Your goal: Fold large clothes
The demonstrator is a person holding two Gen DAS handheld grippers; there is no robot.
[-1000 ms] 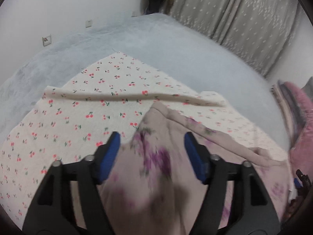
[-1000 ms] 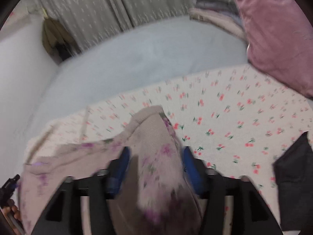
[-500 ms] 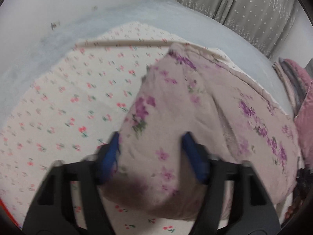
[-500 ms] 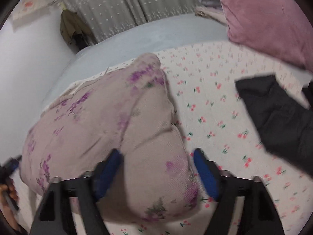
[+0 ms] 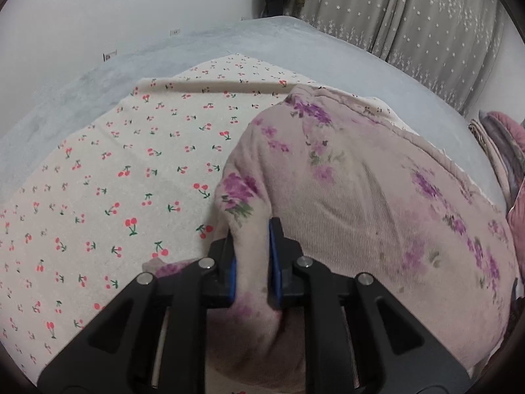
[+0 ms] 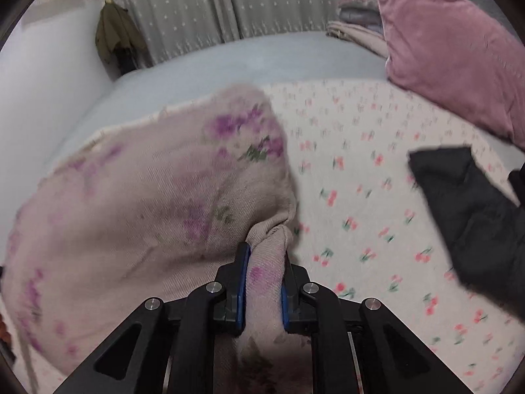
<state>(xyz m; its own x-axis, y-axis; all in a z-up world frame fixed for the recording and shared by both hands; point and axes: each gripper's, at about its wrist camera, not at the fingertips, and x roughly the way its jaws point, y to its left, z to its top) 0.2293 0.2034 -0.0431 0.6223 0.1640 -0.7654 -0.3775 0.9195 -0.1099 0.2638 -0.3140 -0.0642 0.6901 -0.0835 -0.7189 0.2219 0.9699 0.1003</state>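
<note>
1. Around the work, the bed [image 5: 328,52] carries a grey-blue cover with a cherry-print sheet [image 5: 131,170] spread over it; a pink pillow [image 6: 452,49] lies at the sheet's far right edge in the right wrist view, with a stack of folded textiles [image 6: 357,23] behind it; a dark garment [image 6: 466,203] lies on the sheet to the right of the right gripper [image 6: 262,292], apart from the floral cloth; grey star-dotted curtains [image 5: 410,19] hang beyond the bed, and an olive jacket [image 6: 115,36] hangs in the corner beside them.
2. Nothing lies between the two grippers except the floral garment [image 5: 361,197] itself, a pale pink ribbed cloth with purple flowers; it bulges across the sheet and hides the ground beneath it.
3. The left gripper [image 5: 252,262] has its jaws closed on a bunched left edge of the floral garment; the right gripper's jaws are likewise clamped on a gathered fold at the cloth's right edge.
4. Against half a second ago, both pairs of jaws, then spread wide around the cloth, have now pinched in on it; a second ago the garment lay lower and flatter with a narrow end pointing away, whereas now it stands as a broad rounded mass between the grippers; the right wrist view is blurred by motion.
</note>
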